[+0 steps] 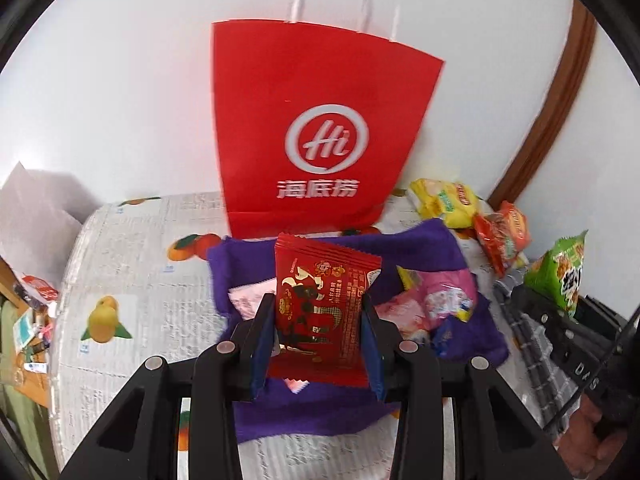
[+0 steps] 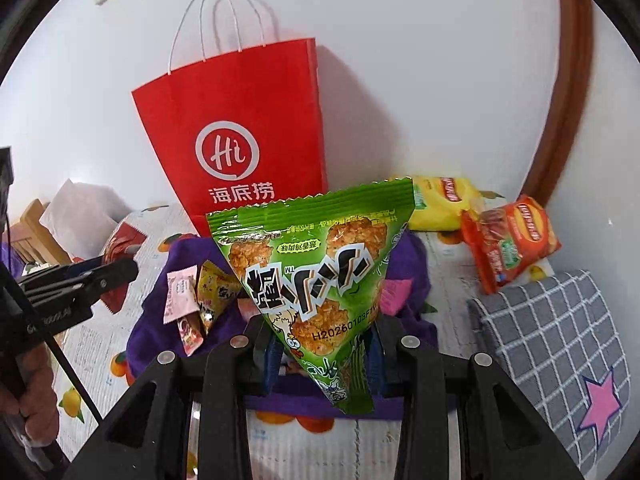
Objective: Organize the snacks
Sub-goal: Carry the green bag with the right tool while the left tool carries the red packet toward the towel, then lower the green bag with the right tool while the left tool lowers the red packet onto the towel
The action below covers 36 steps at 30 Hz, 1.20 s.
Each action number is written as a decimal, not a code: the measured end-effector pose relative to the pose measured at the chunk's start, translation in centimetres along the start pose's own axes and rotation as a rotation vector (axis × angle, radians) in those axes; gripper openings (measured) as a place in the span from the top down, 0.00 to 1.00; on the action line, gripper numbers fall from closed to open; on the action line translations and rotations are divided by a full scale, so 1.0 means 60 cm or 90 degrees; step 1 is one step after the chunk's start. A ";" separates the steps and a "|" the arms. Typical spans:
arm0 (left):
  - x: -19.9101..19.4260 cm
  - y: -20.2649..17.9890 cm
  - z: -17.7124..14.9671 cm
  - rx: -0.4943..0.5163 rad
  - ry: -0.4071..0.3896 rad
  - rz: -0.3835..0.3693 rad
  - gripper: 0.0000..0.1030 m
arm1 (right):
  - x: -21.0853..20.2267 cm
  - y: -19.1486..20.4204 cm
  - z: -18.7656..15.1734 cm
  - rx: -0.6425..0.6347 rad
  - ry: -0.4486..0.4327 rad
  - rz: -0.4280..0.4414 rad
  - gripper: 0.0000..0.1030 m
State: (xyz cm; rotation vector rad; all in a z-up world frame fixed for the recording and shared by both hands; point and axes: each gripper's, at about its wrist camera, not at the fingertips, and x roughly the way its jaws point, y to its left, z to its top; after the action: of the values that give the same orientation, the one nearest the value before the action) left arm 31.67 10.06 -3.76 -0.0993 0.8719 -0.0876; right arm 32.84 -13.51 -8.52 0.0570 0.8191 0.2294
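Observation:
A red paper bag [image 1: 316,128] with white handles stands upright against the wall, also the red paper bag [image 2: 240,136] in the right wrist view. My left gripper [image 1: 318,320] is shut on a flat red snack packet [image 1: 324,304], held up over a purple cloth [image 1: 452,248]. My right gripper [image 2: 320,344] is shut on a green triangular snack packet [image 2: 316,264], lifted above the purple cloth [image 2: 160,312]. Several small packets, pink [image 2: 178,292] and yellow [image 2: 214,292], lie on that cloth. The green packet [image 1: 560,276] shows at the right edge of the left wrist view.
A yellow chip bag [image 2: 444,200] and an orange one [image 2: 508,244] lie at the back right by the wall. A grey checked cloth [image 2: 560,340] with a pink star sits at the right. The table [image 1: 132,264] wears a fruit-print cover. A brown door frame [image 1: 556,92] rises at the right.

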 end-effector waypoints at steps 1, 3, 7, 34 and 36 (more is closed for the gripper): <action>0.004 0.007 0.000 -0.005 0.003 0.006 0.64 | 0.008 0.002 0.007 -0.001 0.004 0.006 0.66; 0.009 0.019 0.003 -0.020 0.006 0.004 0.64 | 0.022 0.007 0.020 -0.006 0.009 0.018 0.66; 0.028 0.040 0.004 -0.042 0.021 0.010 0.64 | 0.041 0.025 0.046 -0.021 0.005 0.028 0.66; 0.061 0.073 0.004 -0.080 0.047 0.028 0.64 | 0.134 0.038 0.042 -0.075 0.085 0.033 0.66; 0.063 0.071 0.003 -0.077 0.048 0.032 0.64 | 0.136 0.036 0.042 -0.074 0.088 0.033 0.66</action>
State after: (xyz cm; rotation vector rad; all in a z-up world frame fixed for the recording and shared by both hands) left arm 34.39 13.84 -7.02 -0.1882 0.9544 0.0094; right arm 39.67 -9.48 -12.36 -0.0478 0.9413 0.3316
